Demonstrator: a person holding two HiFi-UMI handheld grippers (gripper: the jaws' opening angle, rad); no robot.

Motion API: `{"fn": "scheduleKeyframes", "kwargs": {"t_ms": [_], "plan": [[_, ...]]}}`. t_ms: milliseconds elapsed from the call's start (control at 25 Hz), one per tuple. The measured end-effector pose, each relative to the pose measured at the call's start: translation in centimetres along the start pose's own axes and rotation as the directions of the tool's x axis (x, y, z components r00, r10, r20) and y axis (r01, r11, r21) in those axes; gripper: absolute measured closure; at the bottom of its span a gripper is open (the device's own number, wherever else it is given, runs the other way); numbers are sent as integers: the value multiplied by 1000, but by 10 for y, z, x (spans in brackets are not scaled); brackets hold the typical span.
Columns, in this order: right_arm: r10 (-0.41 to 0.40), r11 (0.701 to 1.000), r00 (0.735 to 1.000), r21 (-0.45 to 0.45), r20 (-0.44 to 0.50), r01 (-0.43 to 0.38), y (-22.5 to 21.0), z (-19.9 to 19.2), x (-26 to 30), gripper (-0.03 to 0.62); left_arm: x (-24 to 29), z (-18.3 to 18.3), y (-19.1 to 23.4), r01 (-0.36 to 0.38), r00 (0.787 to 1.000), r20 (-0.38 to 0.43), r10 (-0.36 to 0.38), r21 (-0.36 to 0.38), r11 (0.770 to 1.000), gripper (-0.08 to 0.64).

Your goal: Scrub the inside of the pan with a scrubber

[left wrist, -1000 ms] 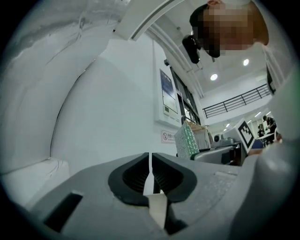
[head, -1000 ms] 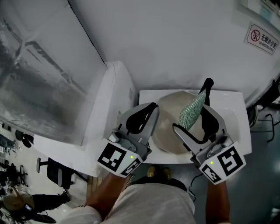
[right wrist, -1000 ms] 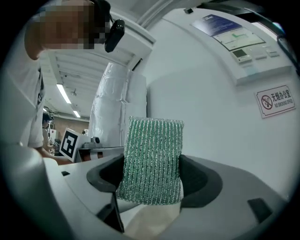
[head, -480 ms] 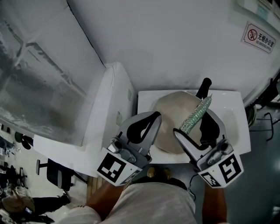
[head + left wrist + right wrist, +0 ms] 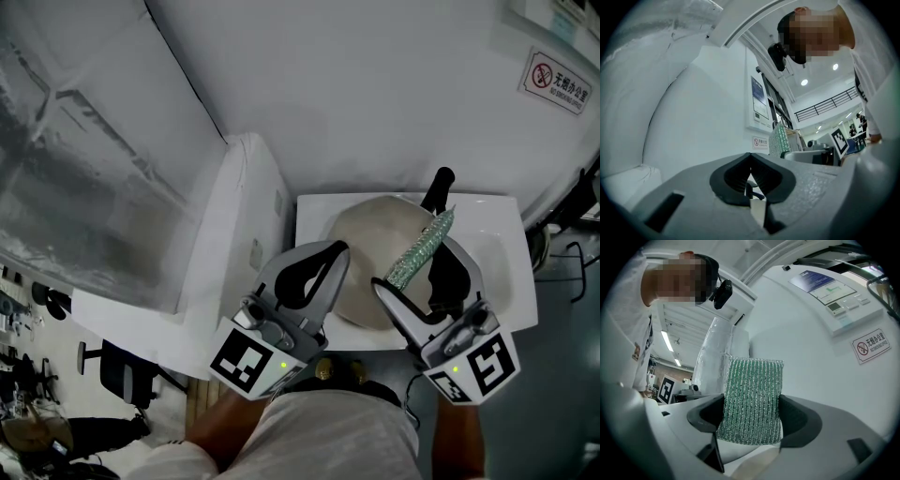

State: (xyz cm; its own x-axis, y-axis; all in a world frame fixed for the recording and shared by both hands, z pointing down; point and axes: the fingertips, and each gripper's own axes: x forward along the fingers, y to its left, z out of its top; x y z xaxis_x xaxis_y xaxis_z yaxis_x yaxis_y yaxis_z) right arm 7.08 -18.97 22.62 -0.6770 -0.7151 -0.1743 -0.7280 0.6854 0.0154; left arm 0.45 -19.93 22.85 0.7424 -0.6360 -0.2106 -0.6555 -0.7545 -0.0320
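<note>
The right gripper (image 5: pixel 420 270) pinches a green mesh scrubber (image 5: pixel 752 399) in its jaws above a round beige pan (image 5: pixel 361 239) with a black handle.
The pan sits on the white bench (image 5: pixel 506 281), below both pairs of jaws. The left gripper (image 5: pixel 328 255) has its jaws pressed together on nothing, over the pan's left edge.

- Scrubber (image 5: pixel 751 399) is seen in green, ribbed with silver glitter.
- Pan (image 5: pixel 364 261) is shown pale beige inside; its handle (image 5: pixel 438 187) is black.
- Left gripper (image 5: pixel 750 157) and right gripper (image 5: pixel 752 416) are seen grey, lined with black pads (image 5: pixel 729 180).
- Cubes (image 5: pixel 251 349) are patterned with black-and-white squares.
- Table (image 5: pixel 503 281) is white.
- Sign (image 5: pixel 561 82) is marked red on white.
</note>
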Motion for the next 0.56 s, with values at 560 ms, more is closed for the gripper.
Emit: {"fn": "scheduleKeyframes", "kwargs": {"t_ms": [560], "plan": [[-19,1000,1000,-1,-10,19,-2,-3,-4,241,1,7,1,-3,999,54,3,7,1000,545]]}}
